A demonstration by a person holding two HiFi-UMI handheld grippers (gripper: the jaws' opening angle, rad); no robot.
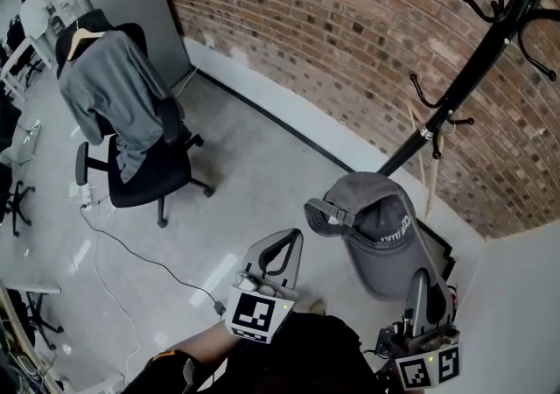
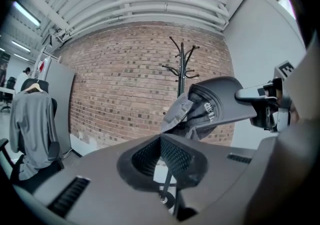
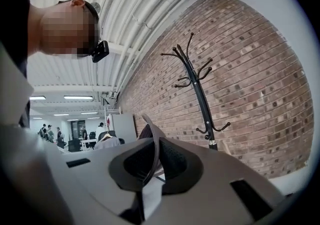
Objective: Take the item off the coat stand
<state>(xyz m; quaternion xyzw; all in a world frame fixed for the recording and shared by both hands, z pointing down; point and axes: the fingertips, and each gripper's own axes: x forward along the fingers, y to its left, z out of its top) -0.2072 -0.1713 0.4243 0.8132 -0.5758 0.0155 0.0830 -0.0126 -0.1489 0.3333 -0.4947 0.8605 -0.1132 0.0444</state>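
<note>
A grey baseball cap (image 1: 385, 230) hangs in the air off the black coat stand (image 1: 472, 77), which rises at the upper right against the brick wall. My right gripper (image 1: 422, 283) is shut on the cap's brim from below. In the right gripper view the thin brim (image 3: 150, 134) is pinched between the pads, with the coat stand (image 3: 197, 84) to the right. My left gripper (image 1: 293, 239) is shut and holds nothing, just left of the cap. The left gripper view has the cap (image 2: 220, 104) in front of the stand (image 2: 181, 69).
A black office chair (image 1: 149, 173) with a grey garment (image 1: 114, 94) on a hanger stands at the left. A cable (image 1: 131, 252) runs across the floor. Thin wooden sticks (image 1: 429, 173) lean by the stand's base. A white wall (image 1: 525, 296) closes the right side.
</note>
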